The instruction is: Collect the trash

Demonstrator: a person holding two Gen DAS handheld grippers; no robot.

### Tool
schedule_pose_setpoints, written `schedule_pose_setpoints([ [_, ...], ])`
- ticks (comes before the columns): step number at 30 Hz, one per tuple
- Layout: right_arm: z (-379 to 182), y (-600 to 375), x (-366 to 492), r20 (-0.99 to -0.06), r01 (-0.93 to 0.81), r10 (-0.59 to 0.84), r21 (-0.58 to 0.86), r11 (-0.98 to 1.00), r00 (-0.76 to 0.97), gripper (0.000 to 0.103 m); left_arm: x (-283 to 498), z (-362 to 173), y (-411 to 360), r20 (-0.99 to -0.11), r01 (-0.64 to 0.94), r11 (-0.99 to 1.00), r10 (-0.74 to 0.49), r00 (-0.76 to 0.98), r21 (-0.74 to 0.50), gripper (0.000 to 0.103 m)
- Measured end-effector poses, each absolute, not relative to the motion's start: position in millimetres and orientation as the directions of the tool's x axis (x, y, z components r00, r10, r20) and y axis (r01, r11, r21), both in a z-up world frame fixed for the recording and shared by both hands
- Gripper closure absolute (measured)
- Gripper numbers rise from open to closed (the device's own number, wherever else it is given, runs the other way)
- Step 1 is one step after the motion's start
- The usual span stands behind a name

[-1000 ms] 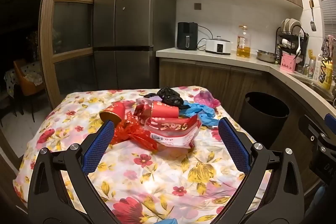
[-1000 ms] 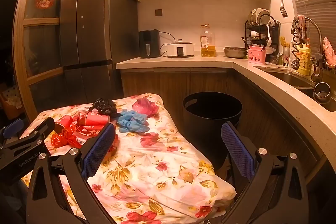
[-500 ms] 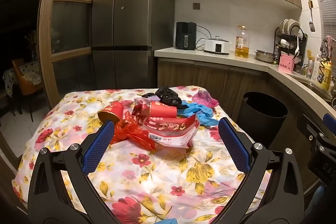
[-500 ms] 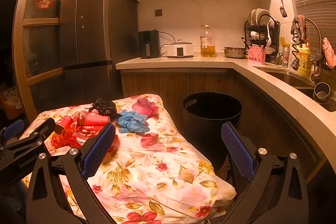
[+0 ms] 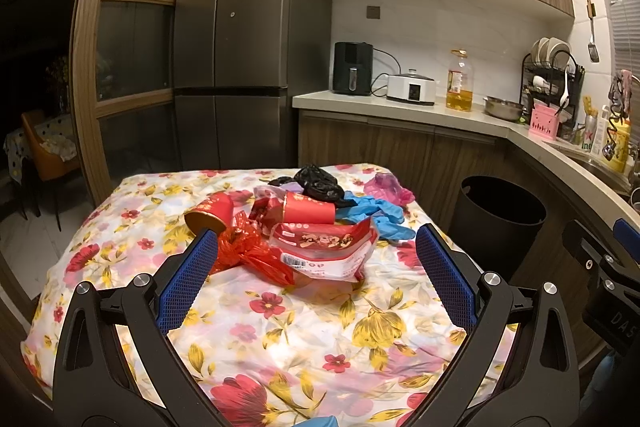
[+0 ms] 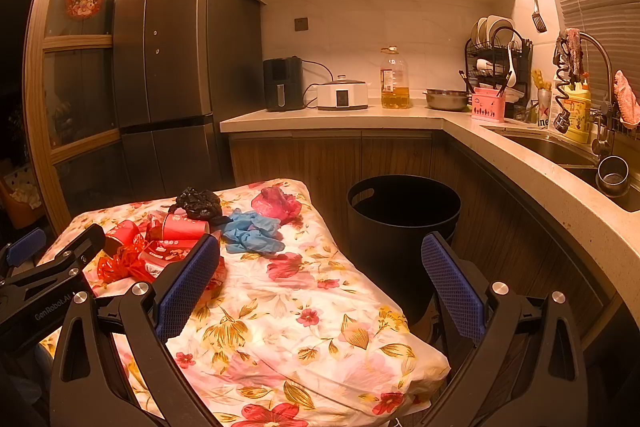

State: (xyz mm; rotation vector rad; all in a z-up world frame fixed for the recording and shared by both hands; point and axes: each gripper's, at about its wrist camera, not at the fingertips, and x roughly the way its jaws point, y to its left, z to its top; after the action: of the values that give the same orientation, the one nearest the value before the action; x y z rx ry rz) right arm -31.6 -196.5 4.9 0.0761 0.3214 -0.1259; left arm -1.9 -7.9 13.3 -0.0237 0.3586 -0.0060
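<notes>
Little has shifted since a second ago: both grippers hang where they were, with only a slight drift in the left one's view, and the litter lies untouched.

Biggest in front of me is the table (image 5: pixel 120 223) under its flowered cloth; its near edge is cut off behind the gripper frames. Beside its right side stands the black bin (image 6: pixel 404 211), apart from the cloth, its inside too dark to read. The left gripper (image 5: pixel 316 277) hangs above the near part of the table, jaws spread wide with nothing between them. The right gripper (image 6: pixel 320 285) is held over the table's right corner, jaws equally spread and empty, bin just beyond.

The trash sits bunched at the far middle of the table: a printed snack bag (image 5: pixel 324 247) nearest, crumpled red plastic (image 5: pixel 244 253) touching its left side, blue gloves (image 5: pixel 376 213) to the right, a pink bag (image 5: pixel 386 185) behind them, a black bag (image 5: pixel 318 183) at the back. Two red paper cups lie tipped over, one (image 5: pixel 210 213) on the left and one (image 5: pixel 308 213) in the middle, partly hidden by the wrappers. Print on the bag is too small to read.
</notes>
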Motion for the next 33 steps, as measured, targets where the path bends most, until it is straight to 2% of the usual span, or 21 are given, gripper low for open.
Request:
schedule_pose_setpoints([
  [33,3.1,-196.1,-34.3,-0.318,0.136,-0.111,0.057,0.989,0.942,0.005,-4.6,6.4,-6.0,-0.348,0.011,1.000,-0.020,0.937,-0.027,0.006],
])
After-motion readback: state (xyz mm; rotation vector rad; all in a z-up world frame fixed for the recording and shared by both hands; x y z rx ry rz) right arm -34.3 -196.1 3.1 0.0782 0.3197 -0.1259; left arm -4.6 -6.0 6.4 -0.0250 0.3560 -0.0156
